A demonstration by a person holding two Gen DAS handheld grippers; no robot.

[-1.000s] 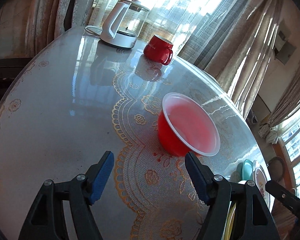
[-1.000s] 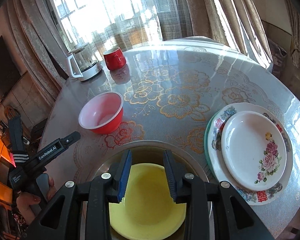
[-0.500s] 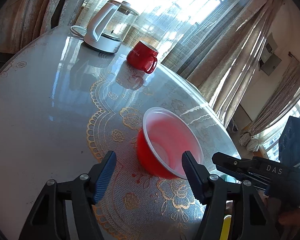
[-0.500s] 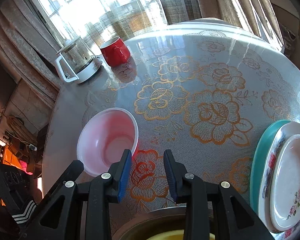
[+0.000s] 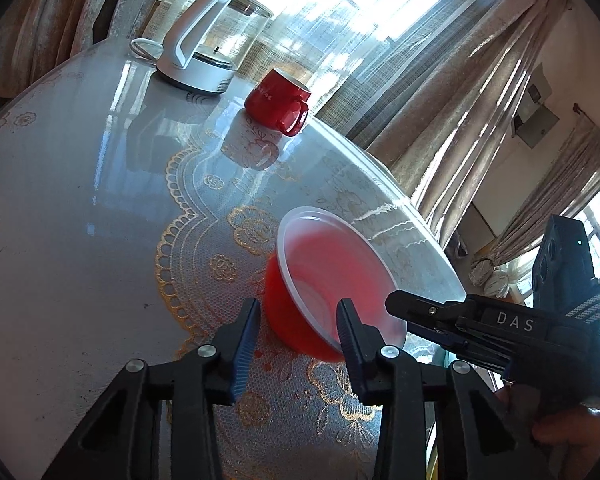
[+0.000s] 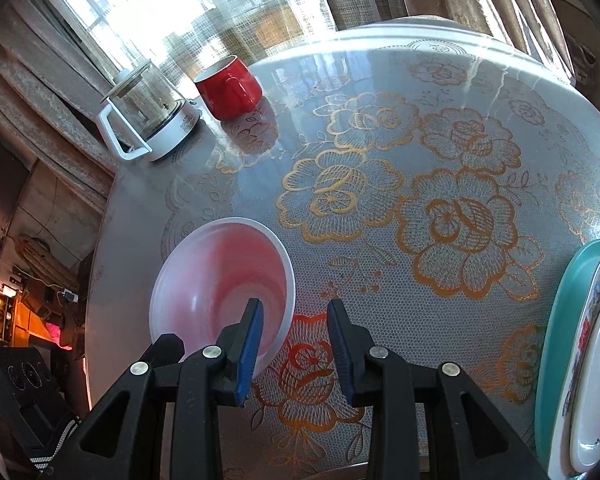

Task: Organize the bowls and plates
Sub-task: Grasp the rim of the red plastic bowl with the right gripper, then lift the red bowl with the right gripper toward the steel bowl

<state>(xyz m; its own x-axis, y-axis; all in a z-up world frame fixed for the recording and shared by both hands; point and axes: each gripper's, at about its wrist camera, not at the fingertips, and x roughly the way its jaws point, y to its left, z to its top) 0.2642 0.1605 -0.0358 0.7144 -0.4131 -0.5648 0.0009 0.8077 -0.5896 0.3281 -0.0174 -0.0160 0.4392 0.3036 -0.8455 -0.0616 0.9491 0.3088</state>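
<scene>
The red bowl (image 5: 332, 280) sits upright on the round table (image 5: 80, 200), on its lace-patterned cover, and serves as the anchor for everything else. Its pale inside faces up and its rim is unbroken all round.

The left gripper (image 5: 296, 332) reaches in at the bowl's near wall. Its jaws have just been closing and now straddle that wall, one blue pad outside against the red side, the other over the rim on the inside. Whether the pads already press on the plastic cannot be told from either view; a sliver of gap seems to remain.

The right gripper (image 6: 294, 338) comes at the bowl (image 6: 220, 288) from the opposite side. Its jaws stand part-way apart, with the left pad over the inside of the bowl and the other out over the tablecloth, so the rim runs between them without being pinched.

Beyond the bowl, near the window curtains, stand a red mug (image 5: 278, 102) and, just beside it, a glass kettle (image 5: 212, 52) on a white base. Well to the right of the bowl in the right wrist view lies a stack of plates (image 6: 580, 352), a teal one under flowered ones.
</scene>
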